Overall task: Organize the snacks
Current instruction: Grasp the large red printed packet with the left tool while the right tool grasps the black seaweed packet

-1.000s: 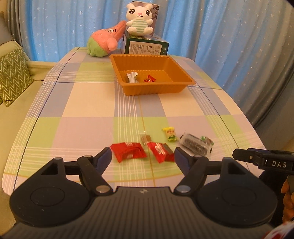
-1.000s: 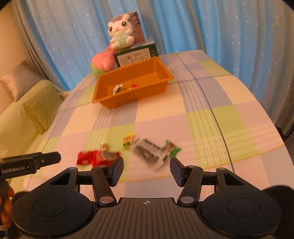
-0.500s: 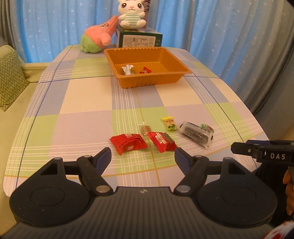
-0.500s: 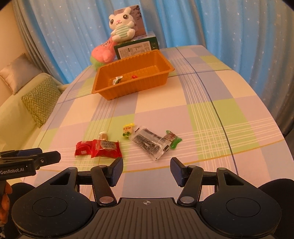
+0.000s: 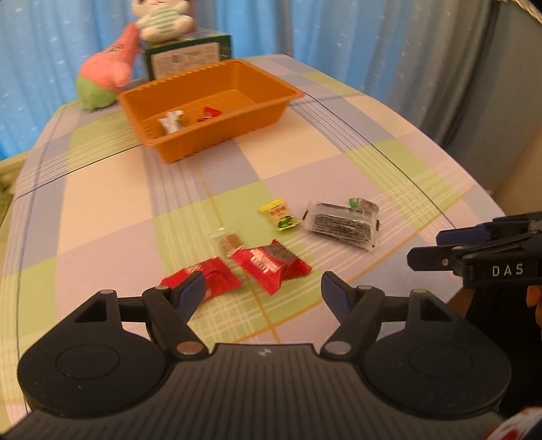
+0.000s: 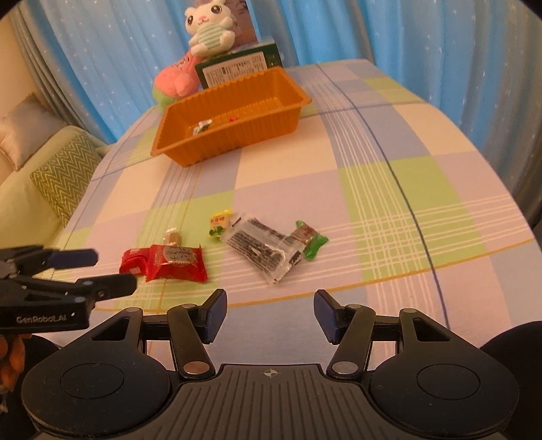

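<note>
Blue star-dotted curtains (image 6: 338, 30) hang behind a table under a pastel checked cloth (image 6: 389, 162), and only my right view shows the green sofa (image 6: 27, 189) beside it. Both my left gripper (image 5: 262, 287) and right gripper (image 6: 269, 313) hover spread and empty over the near edge. Red packets (image 5: 271, 265), a yellow sachet (image 5: 280, 214) and a clear dark-filled pack (image 6: 261, 248) lie loose before me; the orange tray (image 5: 169, 149) farther back holds two small sweets.

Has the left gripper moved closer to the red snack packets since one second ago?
Yes. In the left wrist view the left gripper now sits lower and nearer: its left finger overlaps the red packet, which lay clear ahead of it before.
</note>
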Demonstrator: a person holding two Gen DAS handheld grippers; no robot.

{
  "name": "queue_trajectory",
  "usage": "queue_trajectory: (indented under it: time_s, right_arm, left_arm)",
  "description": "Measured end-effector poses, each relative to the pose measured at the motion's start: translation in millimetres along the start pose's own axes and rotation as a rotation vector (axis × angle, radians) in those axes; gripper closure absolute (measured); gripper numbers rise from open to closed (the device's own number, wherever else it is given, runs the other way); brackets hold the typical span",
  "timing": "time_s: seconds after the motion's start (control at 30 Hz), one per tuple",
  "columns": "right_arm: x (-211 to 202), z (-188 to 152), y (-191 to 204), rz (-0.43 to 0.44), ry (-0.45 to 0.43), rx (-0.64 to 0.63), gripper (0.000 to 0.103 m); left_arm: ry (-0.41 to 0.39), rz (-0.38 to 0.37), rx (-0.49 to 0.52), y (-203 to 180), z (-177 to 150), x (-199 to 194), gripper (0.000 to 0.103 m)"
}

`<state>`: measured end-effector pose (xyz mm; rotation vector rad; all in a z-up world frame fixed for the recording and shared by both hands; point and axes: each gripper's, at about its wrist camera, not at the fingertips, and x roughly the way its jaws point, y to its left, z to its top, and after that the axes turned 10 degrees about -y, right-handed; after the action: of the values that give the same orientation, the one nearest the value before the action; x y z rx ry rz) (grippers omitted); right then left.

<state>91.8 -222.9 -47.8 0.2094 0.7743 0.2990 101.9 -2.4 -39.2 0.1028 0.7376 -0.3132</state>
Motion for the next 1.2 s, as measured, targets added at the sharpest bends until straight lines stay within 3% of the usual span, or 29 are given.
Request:
queue_trajectory:
  time_s: [0.33,0.53,0.6,0.73,0.93,1.2]
  right_arm:
    - [27,0,-20,-0.024,0.047,0.041,0.046]
    - [35,2,-29,-0.036,0.063,0.068,0.046]
    - [37,2,-31,-0.038,0.068,0.077,0.046]
    - [41,2,-33,-0.038,0.073,0.084,0.046]
    - [41,2,-34,-0.036,0.066,0.088,0.046]
    - [43,10,-26,0.005,0.027,0.003,0.046]
  left_arm:
    - [0.074,-0.107,0.278,-11,15,58,0.044]
    - [0.133,-0.132,0.320,-13,13,80,0.063]
    - [0.147,-0.150,0.322,-16,9,80,0.063]
    - [0.155,-0.134,0.286,-20,2,80,0.068]
    - [0.137,-0.074,0.156,-15,-1,79,0.078]
    - [0.086,-0.011,0.017,-8,0,63,0.080]
